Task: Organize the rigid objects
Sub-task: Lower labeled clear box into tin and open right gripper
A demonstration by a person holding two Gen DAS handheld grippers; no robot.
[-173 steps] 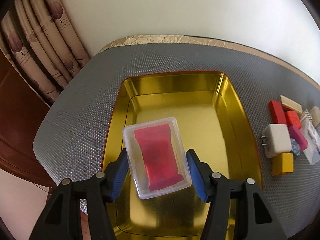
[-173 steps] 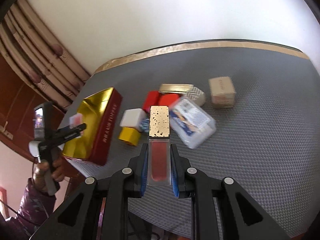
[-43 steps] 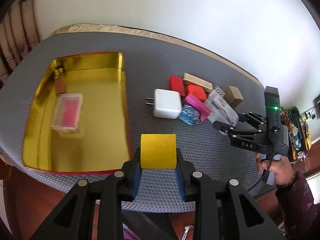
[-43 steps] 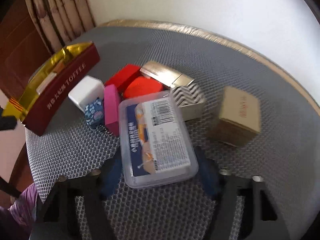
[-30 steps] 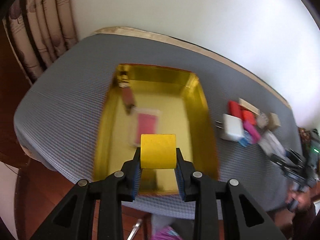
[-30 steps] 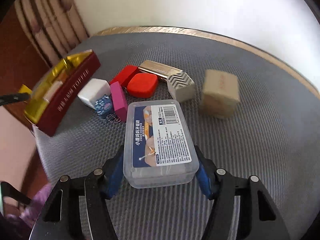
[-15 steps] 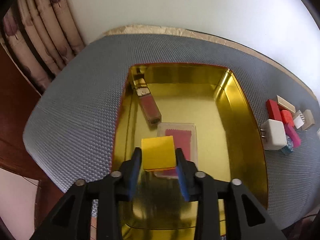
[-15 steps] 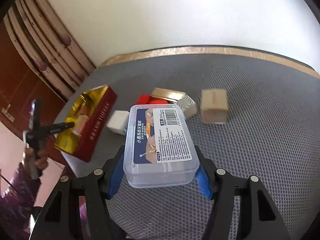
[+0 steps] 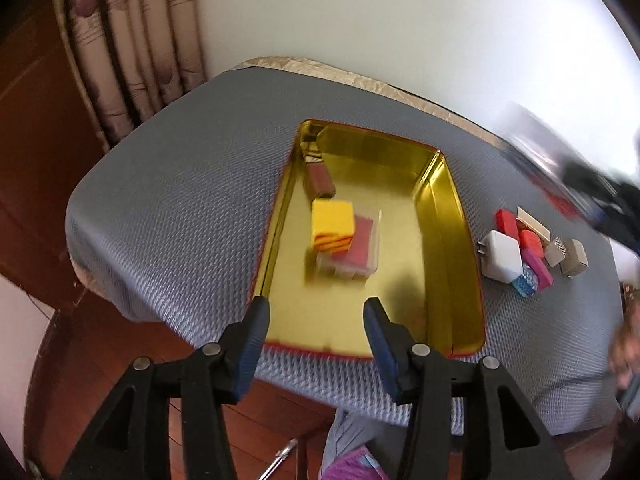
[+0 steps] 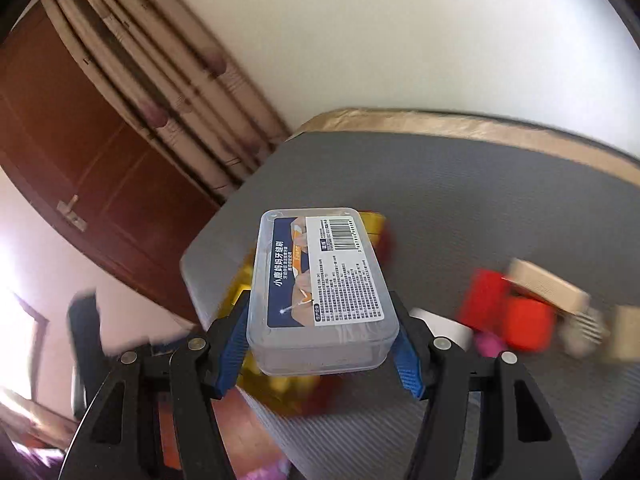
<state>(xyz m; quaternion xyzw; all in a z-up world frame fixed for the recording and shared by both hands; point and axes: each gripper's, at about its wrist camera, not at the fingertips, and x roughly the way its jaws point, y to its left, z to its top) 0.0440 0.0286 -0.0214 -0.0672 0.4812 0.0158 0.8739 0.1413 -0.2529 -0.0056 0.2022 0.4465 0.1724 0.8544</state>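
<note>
the left hand-held gripper (image 9: 316,314) hangs over the near end of the gold tin (image 9: 460,240), its jaws released; they have just been opening and nothing sits between them. the yellow block (image 9: 333,224) is well ahead of the blue pads, apart from them, in the left half of the tin. it looks blurred, partly over the clear box (image 9: 354,248) with the red insert; whether it rests on that box or beside it i cannot tell. beyond the block a brown-red tube (image 9: 319,180) lies toward the tin's far left corner.

the tin sits on the grey mat of the tabletop (image 9: 180,208). to its right, on the mat, is a cluster: a white charger (image 9: 500,256), a red block (image 9: 507,222), an orange-red piece (image 9: 531,239), a pink bar (image 9: 539,266), a blue patterned piece (image 9: 525,283), a beige bar (image 9: 532,222), a zigzag-print box (image 9: 557,251) and a tan box (image 9: 574,258).

the right hand-held gripper (image 10: 322,340) is clenched on a clear plastic case (image 10: 320,288) with a blue and white label, barcode end away from the camera. the blue pads press its two long sides near the near end, so most of the case sticks out ahead of the jaws, above the tabletop. behind it the tin shows only as a gold blur, and the red and beige pieces smear to the right.
</note>
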